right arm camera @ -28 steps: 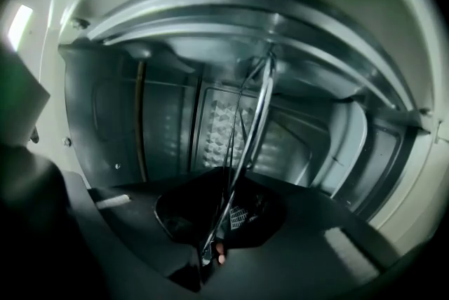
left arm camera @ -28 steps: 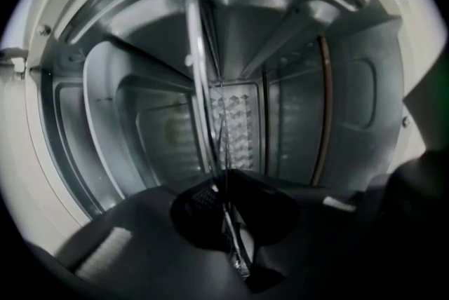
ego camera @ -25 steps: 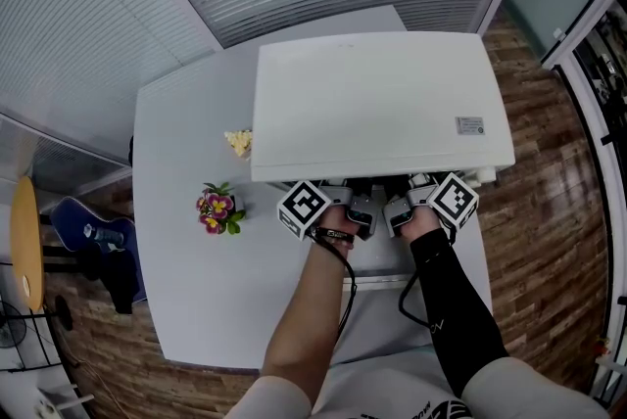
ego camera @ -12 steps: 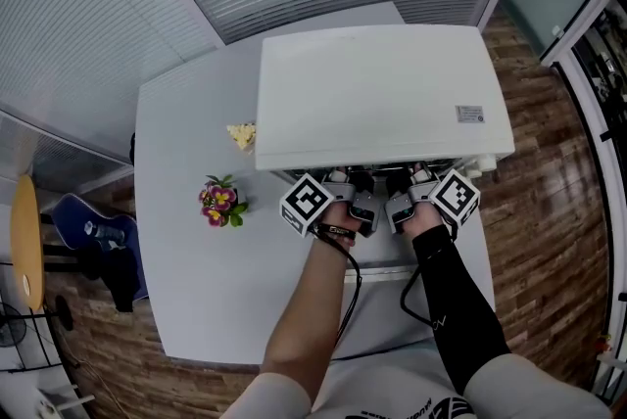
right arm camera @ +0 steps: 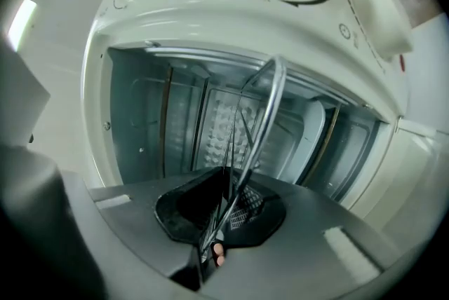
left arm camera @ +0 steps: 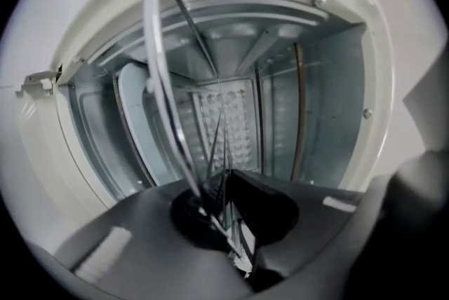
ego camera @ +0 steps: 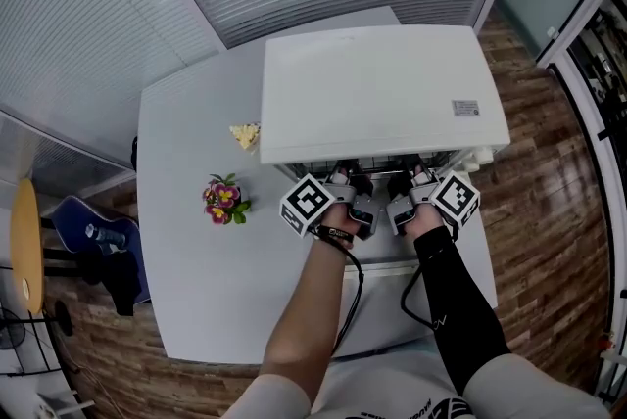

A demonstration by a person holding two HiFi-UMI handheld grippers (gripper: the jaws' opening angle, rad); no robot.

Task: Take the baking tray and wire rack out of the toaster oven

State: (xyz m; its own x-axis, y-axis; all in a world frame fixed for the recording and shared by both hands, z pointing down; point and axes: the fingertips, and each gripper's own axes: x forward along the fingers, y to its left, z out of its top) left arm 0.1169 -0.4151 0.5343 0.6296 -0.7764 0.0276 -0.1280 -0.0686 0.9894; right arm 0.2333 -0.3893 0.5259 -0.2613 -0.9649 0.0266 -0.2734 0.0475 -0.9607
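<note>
Steel rack (right arm camera: 261, 130): front wire clenched in left claw (left arm camera: 223, 211) and right claw (right arm camera: 223, 213) at mouth of oven (ego camera: 382, 94), far-right corner of counter (ego camera: 196, 260); pale tray (left arm camera: 133, 120), probably, inside.

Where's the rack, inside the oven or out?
Rack partly in: left gripper and right gripper clamp its front wire at the oven mouth; bars reach inside.

Silver wire rack (right arm camera: 268, 102) partway out of white toaster oven (ego camera: 382, 89)

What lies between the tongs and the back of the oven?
The wire rack. Both gripper views show the left tongs and right tongs shut on its front rim, its wires running back inside the oven.
</note>
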